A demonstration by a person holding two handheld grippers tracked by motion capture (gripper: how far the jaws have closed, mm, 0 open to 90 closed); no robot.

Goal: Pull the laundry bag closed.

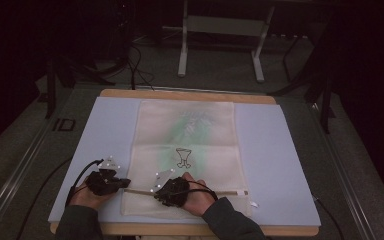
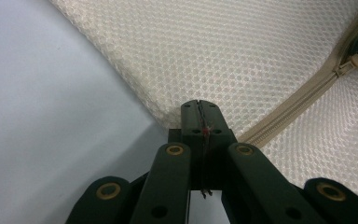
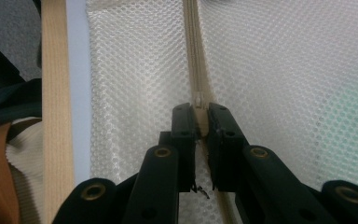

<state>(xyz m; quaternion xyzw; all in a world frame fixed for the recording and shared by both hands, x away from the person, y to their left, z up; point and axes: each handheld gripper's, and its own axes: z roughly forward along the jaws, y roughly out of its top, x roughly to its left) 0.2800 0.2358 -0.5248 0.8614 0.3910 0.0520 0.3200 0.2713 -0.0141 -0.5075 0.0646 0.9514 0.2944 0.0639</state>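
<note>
**Inspector:** Dark room around you, grey floor, a metal stand frame [image 1: 220,30] beyond the far edge. Your worktop [image 1: 280,165] is a pale blue sheet on a wooden board. A cream mesh bag [image 1: 185,150] lies flat along its middle, reaching from near the far edge to the near edge, with a faint green patch and a small black drawing on it.

**Operator:** And the tongs?

**Inspector:** Your left gripper [image 2: 200,114] is pressed fully together on the bag's left edge, right where the zipper [image 2: 298,100] ends. Your right gripper [image 3: 201,119] stands narrow, its jaws pinching the zipper pull [image 3: 199,105] on the track near the bag's near end.

**Operator:** Anything unclear?

**Inspector:** From the high view both grippers are dark shapes; you cannot read the jaws there. Whatever makes the green patch cannot be made out. Your sleeves [image 1: 230,220] are cut off at the near edge.
</note>
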